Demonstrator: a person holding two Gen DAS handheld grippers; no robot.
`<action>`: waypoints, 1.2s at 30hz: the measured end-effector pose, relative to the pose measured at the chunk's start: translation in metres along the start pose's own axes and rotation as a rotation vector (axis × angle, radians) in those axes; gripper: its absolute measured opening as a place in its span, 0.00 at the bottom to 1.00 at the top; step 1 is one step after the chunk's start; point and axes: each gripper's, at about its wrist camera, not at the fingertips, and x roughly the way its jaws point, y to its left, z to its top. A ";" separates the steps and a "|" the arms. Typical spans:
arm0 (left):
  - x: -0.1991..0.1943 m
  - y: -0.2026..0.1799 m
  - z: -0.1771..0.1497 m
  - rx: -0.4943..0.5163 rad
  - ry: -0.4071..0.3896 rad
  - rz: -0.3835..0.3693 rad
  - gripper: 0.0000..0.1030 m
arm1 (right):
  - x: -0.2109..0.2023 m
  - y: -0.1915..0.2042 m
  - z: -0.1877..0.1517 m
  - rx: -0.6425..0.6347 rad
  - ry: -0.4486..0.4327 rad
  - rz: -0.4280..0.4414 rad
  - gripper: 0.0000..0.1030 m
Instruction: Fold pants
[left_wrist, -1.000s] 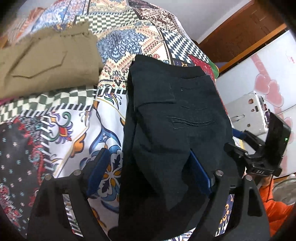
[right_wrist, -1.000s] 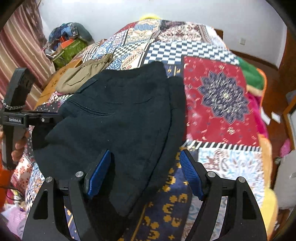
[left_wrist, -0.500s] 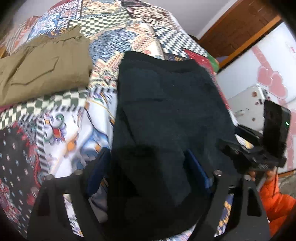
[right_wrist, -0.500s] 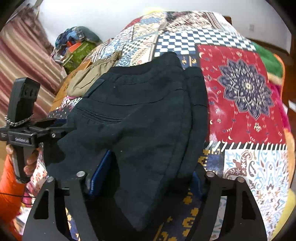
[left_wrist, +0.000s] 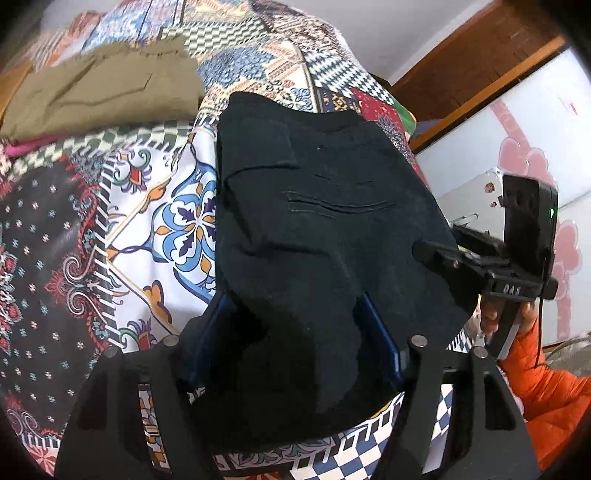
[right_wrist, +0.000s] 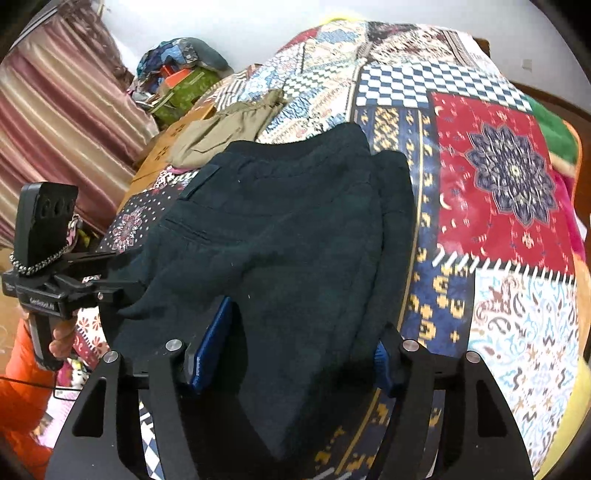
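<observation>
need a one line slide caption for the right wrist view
Right tool open astride the near edge of folded black pants on a patchwork quilt, khaki pants beyond.

Both hand-held grippers look the same: the left hand-held gripper (left_wrist: 295, 332) and right hand-held gripper (right_wrist: 291, 354) have matte black frames with triangular cutouts, silver round screws and blue ribbed pads (right_wrist: 212, 347). Bright orange puffy sleeve (left_wrist: 546, 384), bare fingers (right_wrist: 61, 338), small green LED (left_wrist: 551, 212), thin black cable.
</observation>
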 end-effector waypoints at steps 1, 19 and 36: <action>0.004 0.002 0.003 -0.006 0.016 -0.010 0.70 | 0.000 -0.002 -0.001 0.004 0.005 0.000 0.62; 0.037 -0.014 0.048 0.025 -0.007 0.011 0.74 | 0.007 0.005 0.005 0.014 -0.054 -0.022 0.48; -0.023 -0.049 0.014 0.120 -0.147 0.080 0.28 | -0.034 0.024 0.003 -0.020 -0.161 -0.002 0.25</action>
